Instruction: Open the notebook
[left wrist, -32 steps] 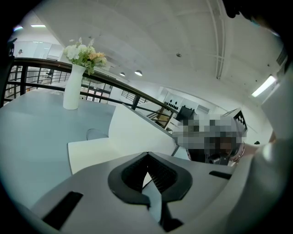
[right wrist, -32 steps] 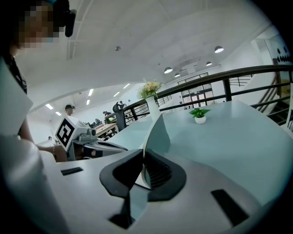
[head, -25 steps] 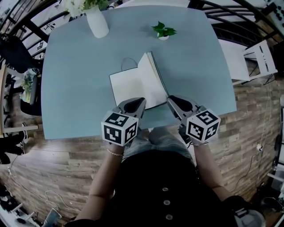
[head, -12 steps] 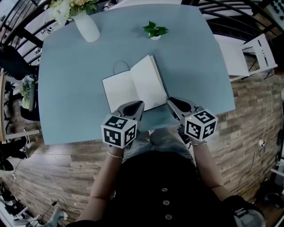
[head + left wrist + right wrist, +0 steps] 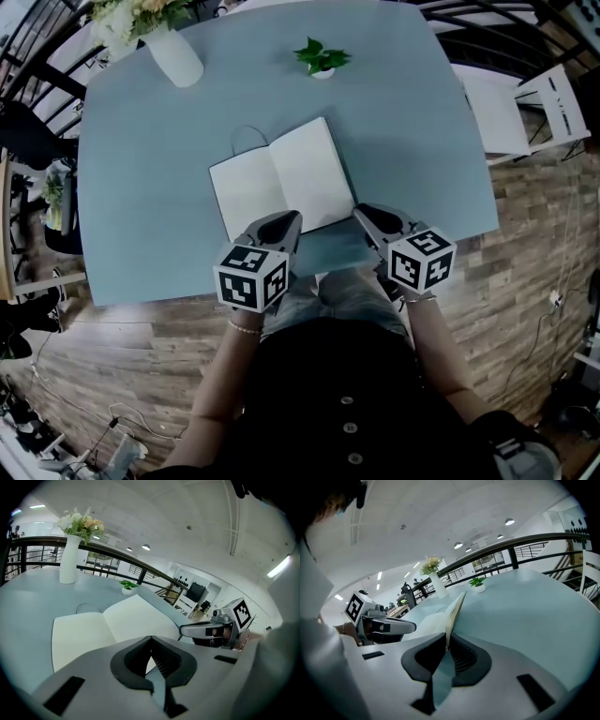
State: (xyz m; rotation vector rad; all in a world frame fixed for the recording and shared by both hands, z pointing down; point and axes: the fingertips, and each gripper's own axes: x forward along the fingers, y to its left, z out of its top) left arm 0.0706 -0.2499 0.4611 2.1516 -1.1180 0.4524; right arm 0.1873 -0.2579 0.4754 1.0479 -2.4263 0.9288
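Note:
The notebook lies open on the blue table, showing two blank white pages. In the left gripper view the notebook spreads just beyond the jaws. My left gripper hangs over the near edge by the spine, and its tips meet with nothing seen between them. My right gripper is at the near right corner. In the right gripper view the right half of the notebook rises slightly tilted, its corner running into the narrow gap of that gripper, which is shut on it.
A white vase of flowers stands at the table's far left and a small potted plant at the far middle. A thin loop lies behind the notebook. A white chair stands right of the table. The front edge runs just below the grippers.
The notebook's right half, steeply raised a second ago, has swung down to lie nearly flat. Both grippers stayed at the near edge and sank a little.

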